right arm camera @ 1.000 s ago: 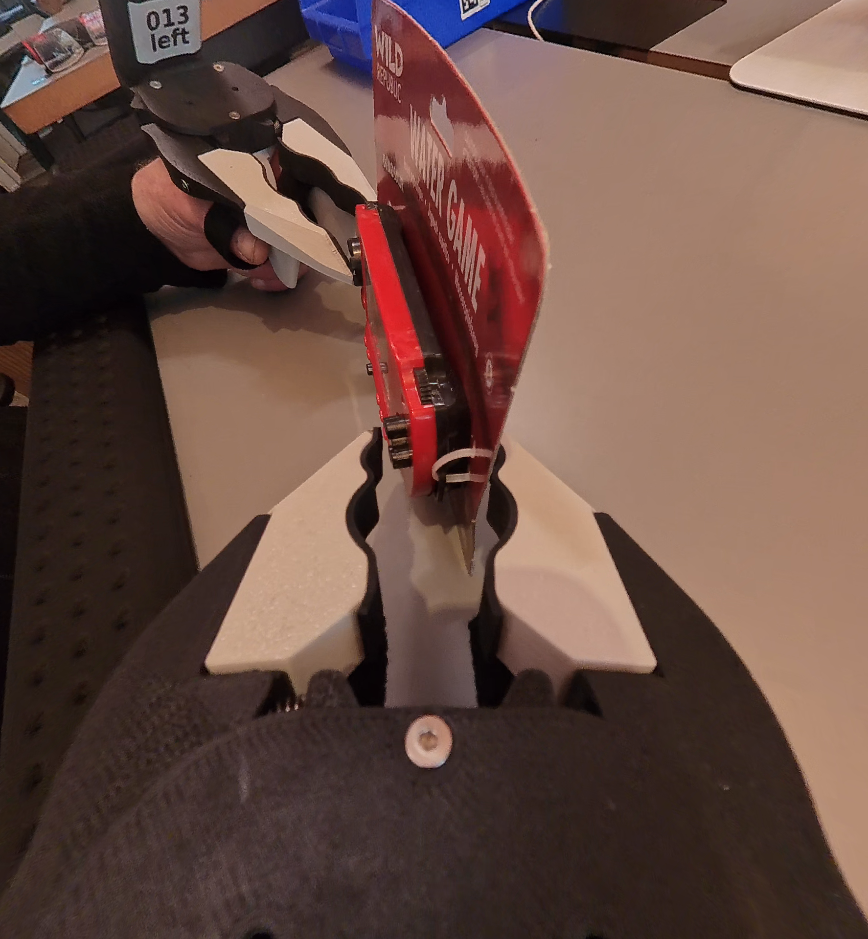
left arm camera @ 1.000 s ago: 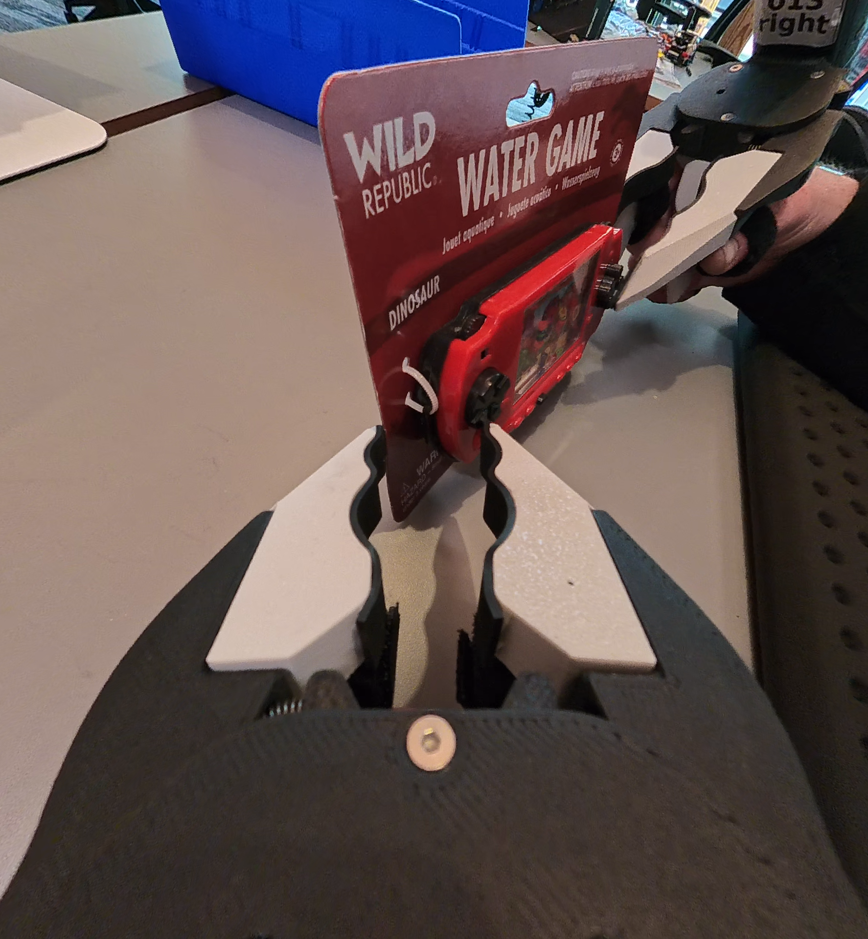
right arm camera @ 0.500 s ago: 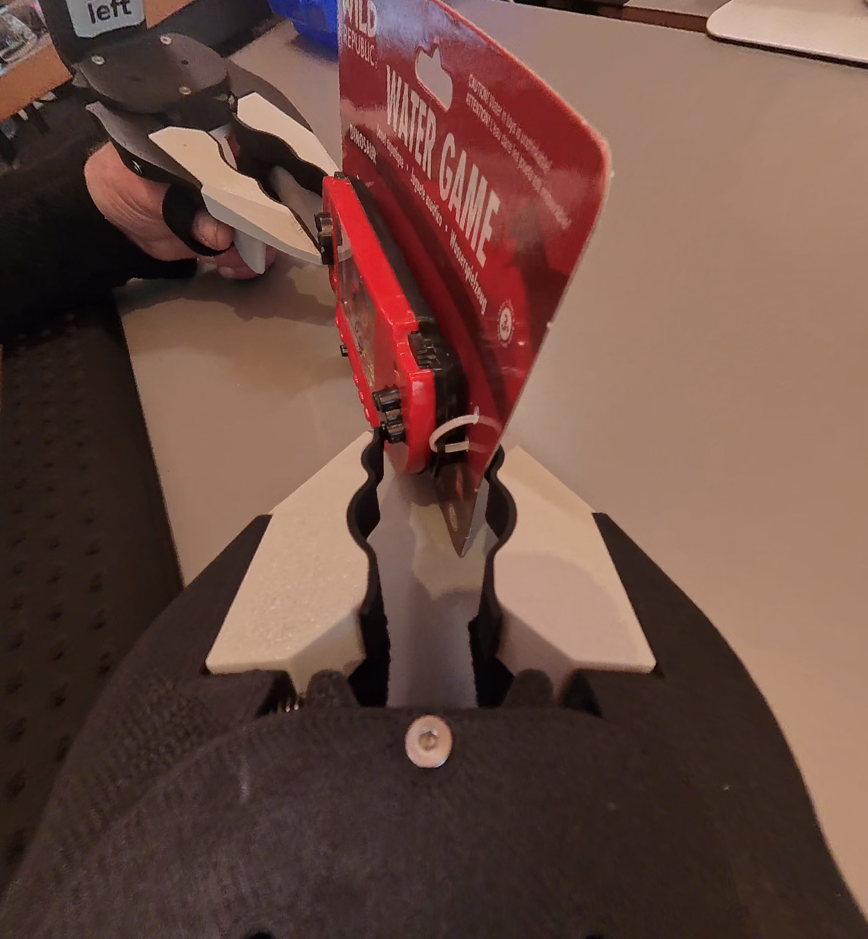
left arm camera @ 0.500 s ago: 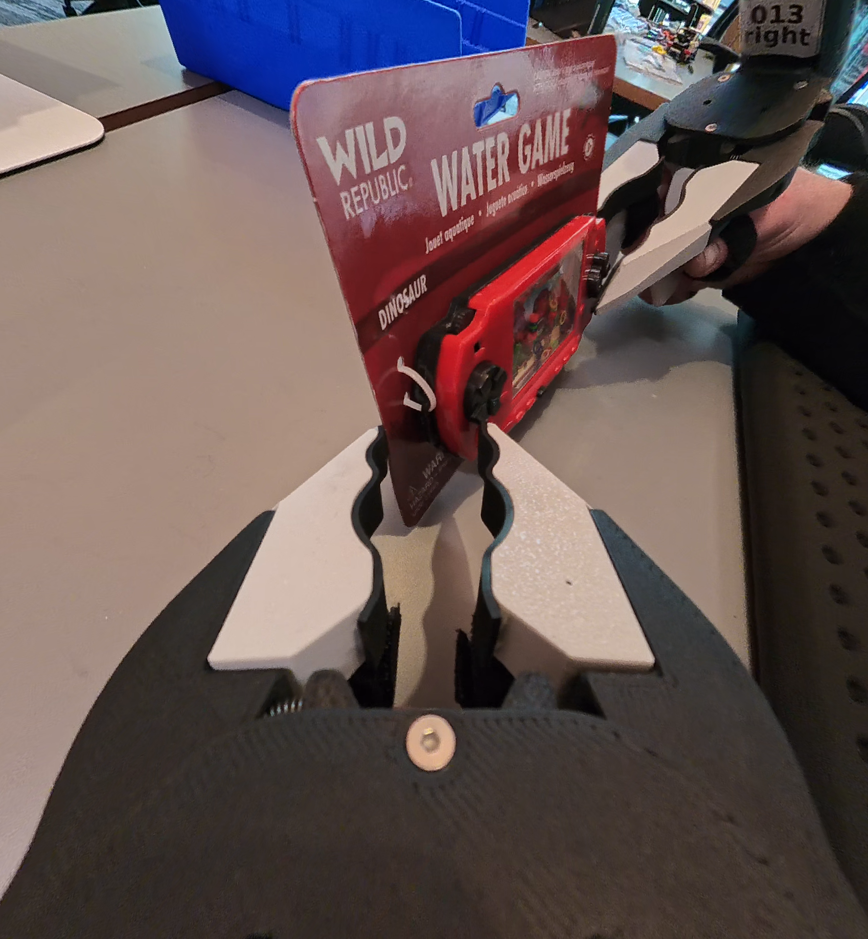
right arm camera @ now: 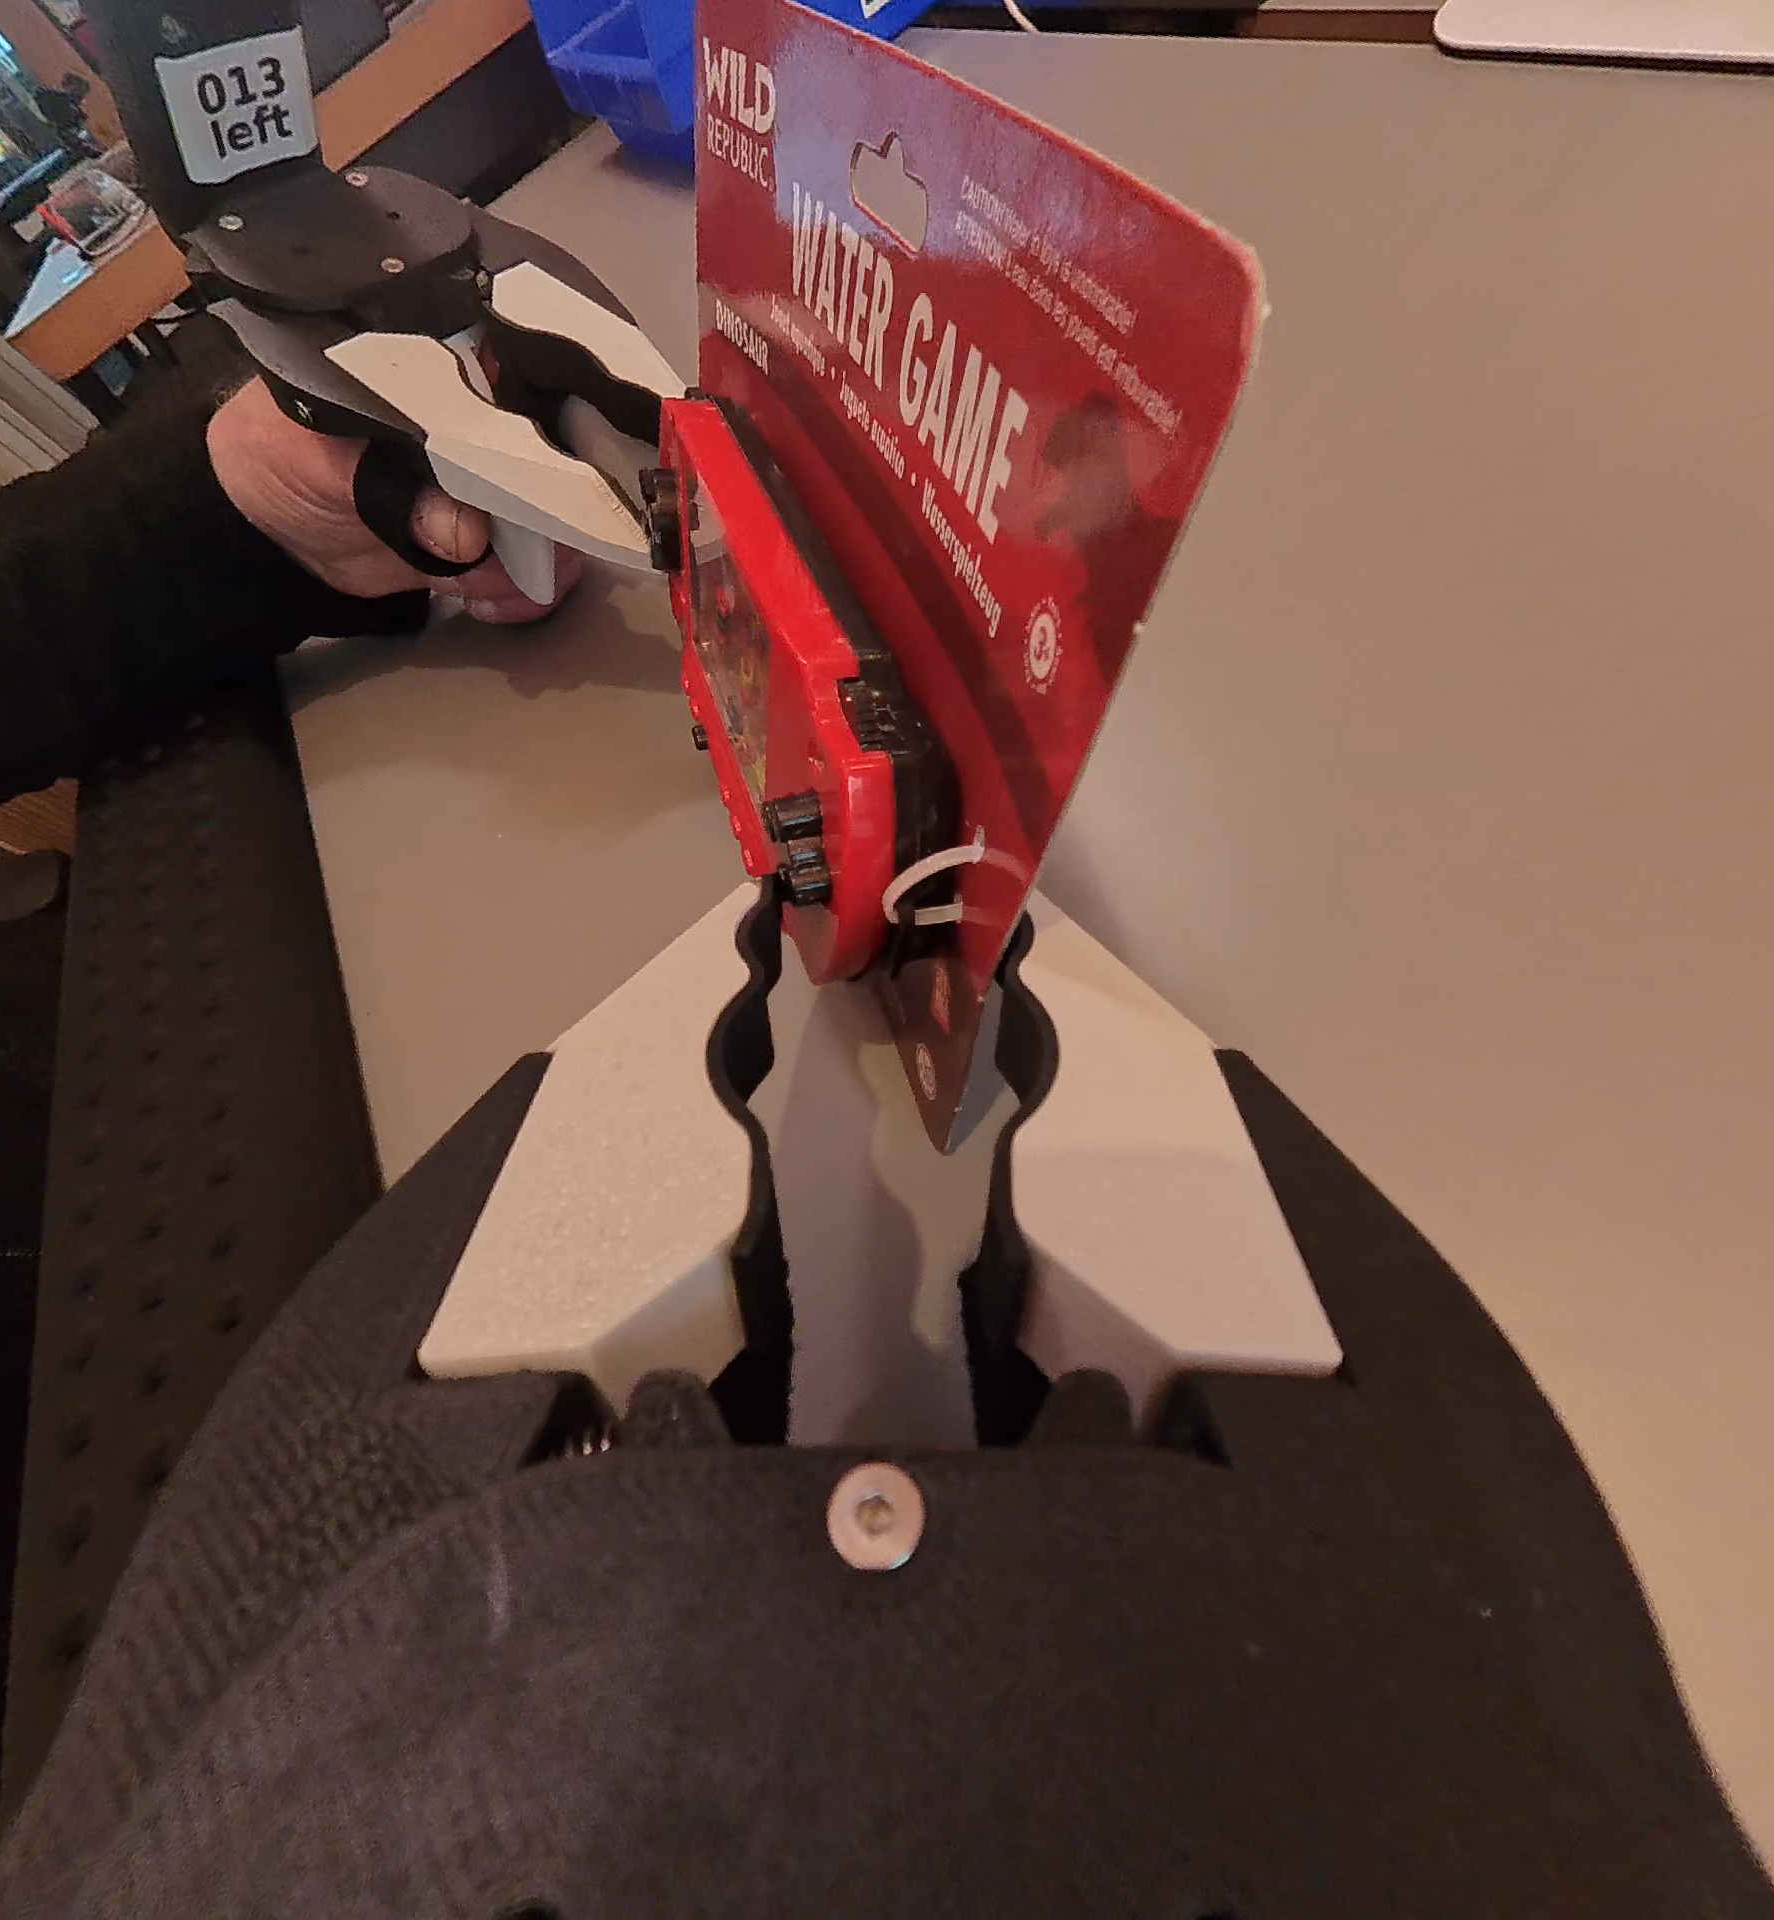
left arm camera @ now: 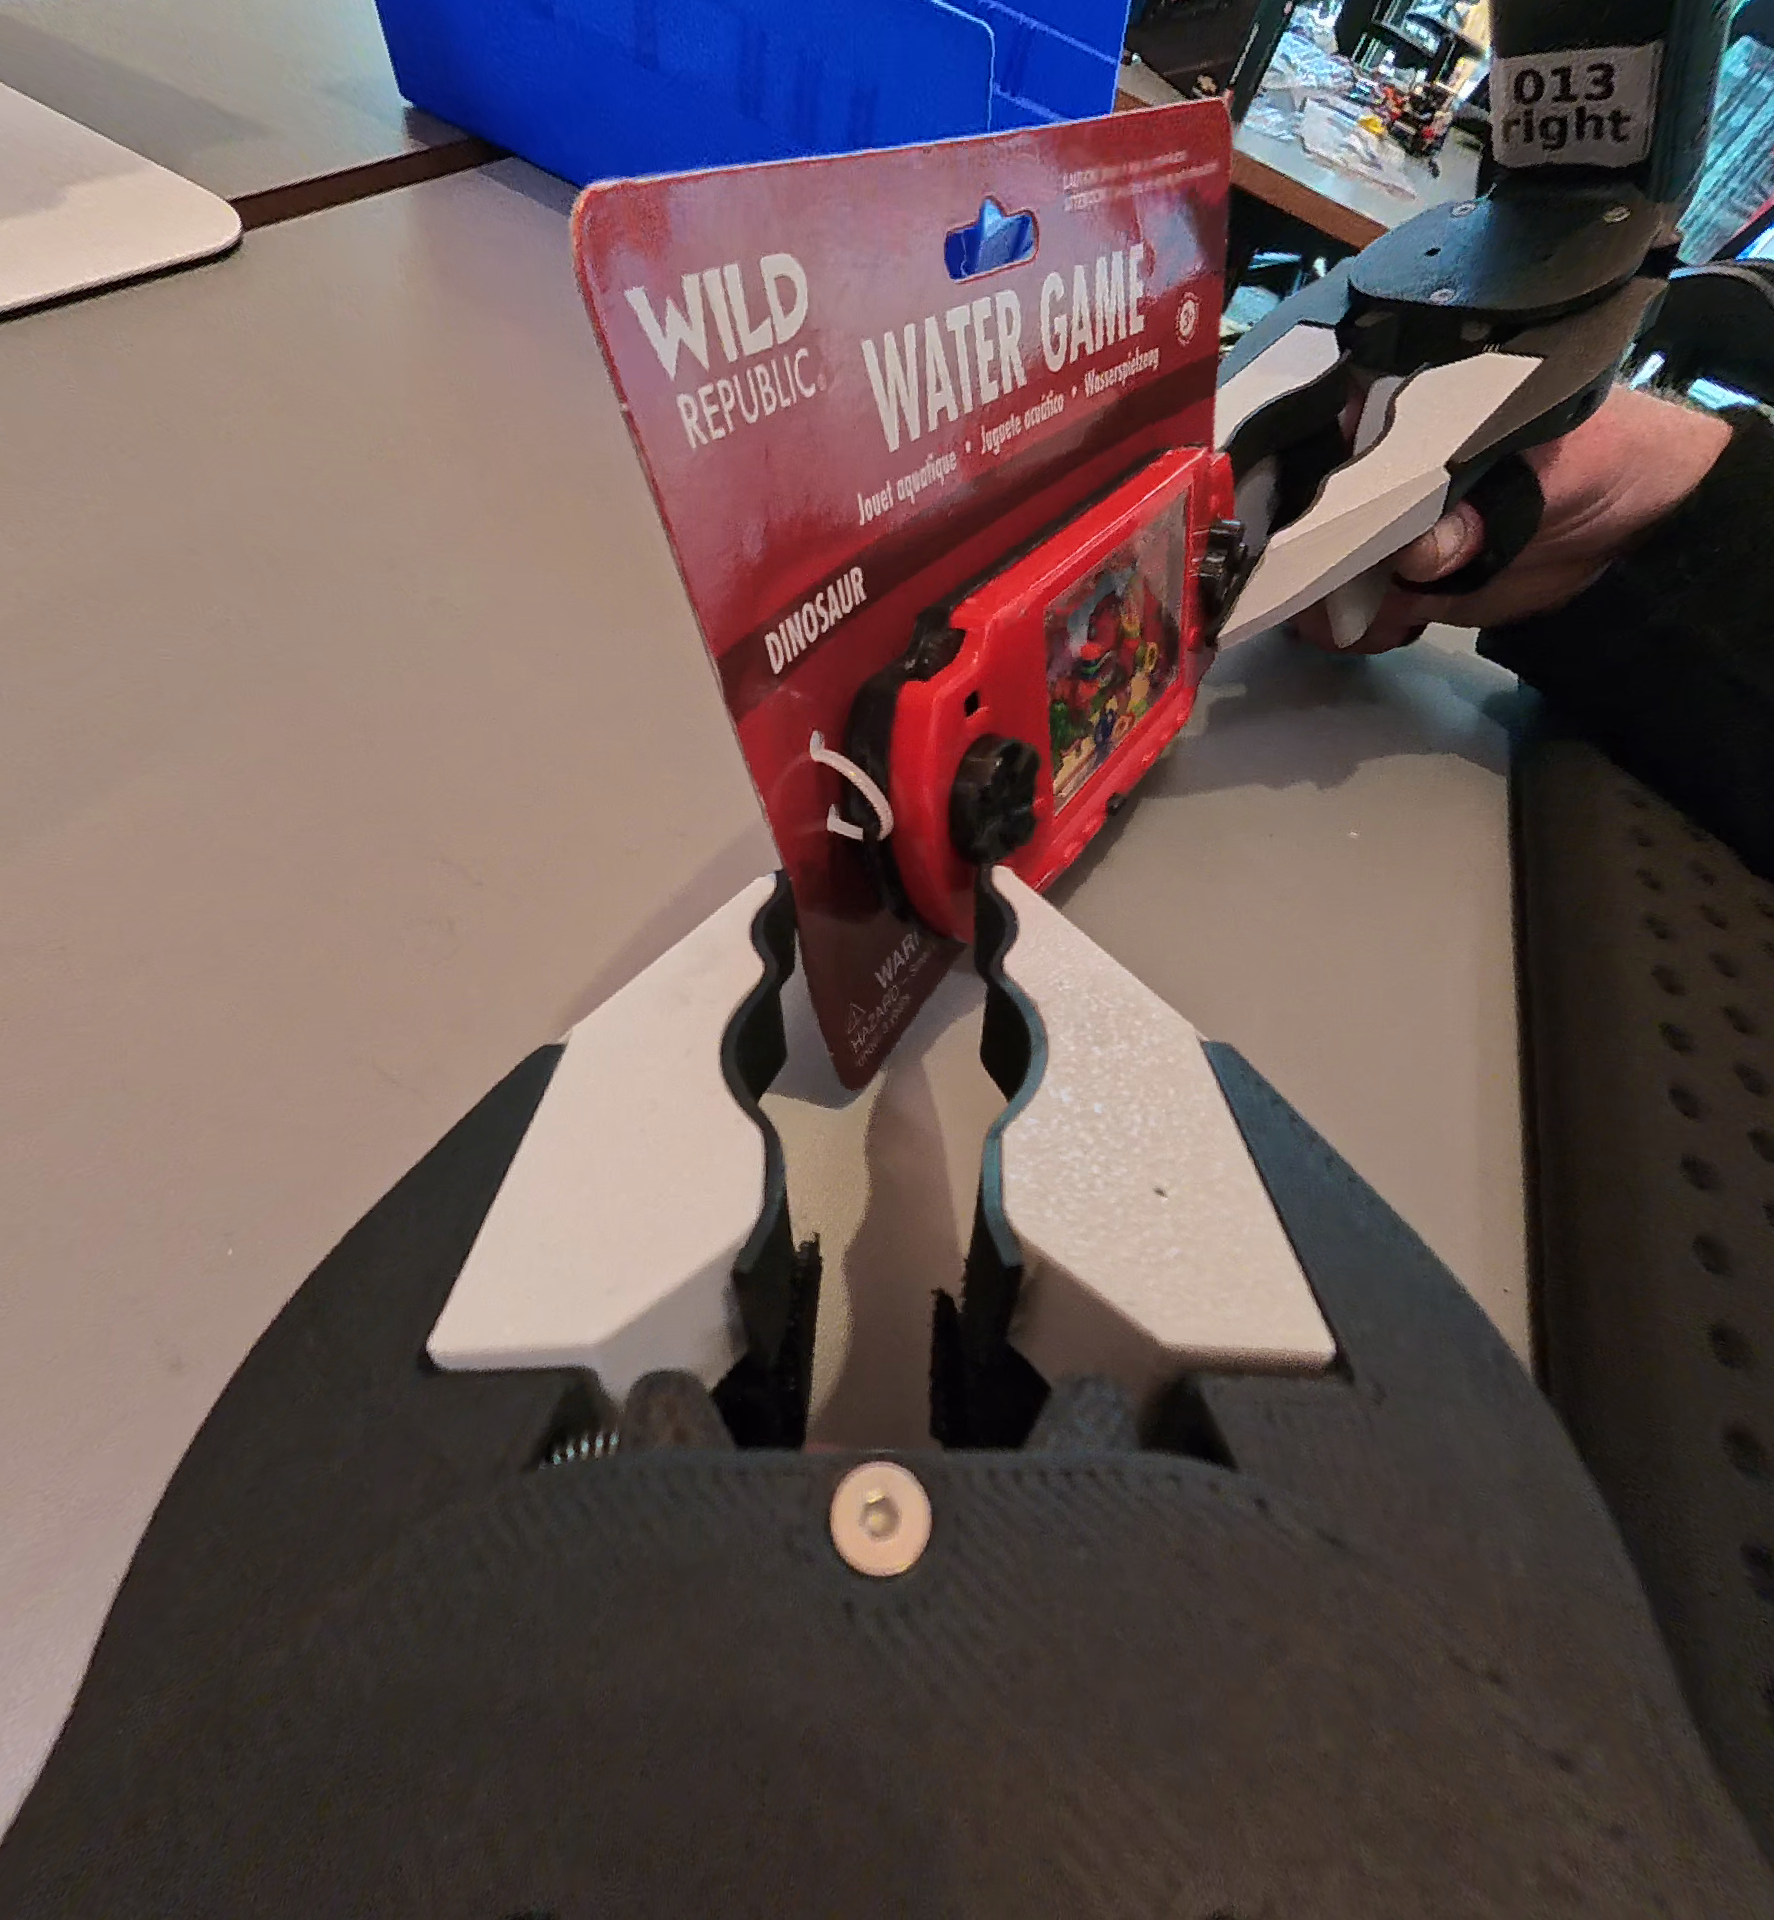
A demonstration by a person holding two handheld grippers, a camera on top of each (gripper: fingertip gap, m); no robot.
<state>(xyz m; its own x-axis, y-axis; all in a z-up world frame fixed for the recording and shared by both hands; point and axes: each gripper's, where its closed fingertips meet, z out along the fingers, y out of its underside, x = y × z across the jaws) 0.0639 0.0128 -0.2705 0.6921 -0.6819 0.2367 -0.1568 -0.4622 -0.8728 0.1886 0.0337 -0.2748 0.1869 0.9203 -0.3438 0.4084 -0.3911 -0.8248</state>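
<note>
A red handheld water-game toy [left arm camera: 1059, 686] is tied with white zip ties to a dark red backing card [left arm camera: 914, 364]. The card stands upright over the grey table [left arm camera: 291, 675]. My left gripper [left arm camera: 881, 896] is shut on the near end of the toy and card. My right gripper [left arm camera: 1238, 551] grips the far end. In the right wrist view, my right gripper [right arm camera: 888, 920] is shut on the near end of the toy [right arm camera: 789, 665] and card [right arm camera: 1018, 416]. There my left gripper [right arm camera: 654, 488] holds the opposite end.
A blue bin [left arm camera: 758, 73] stands at the back of the table, with a white flat pad [left arm camera: 31, 218] at the far left. A black perforated mat [left arm camera: 1693, 1143] runs along the table's right edge. Hands in black sleeves [right arm camera: 322, 488] hold the grippers.
The carded toy has swung so that its printed face turns more toward both cameras. Both grippers keep their grip on its ends.
</note>
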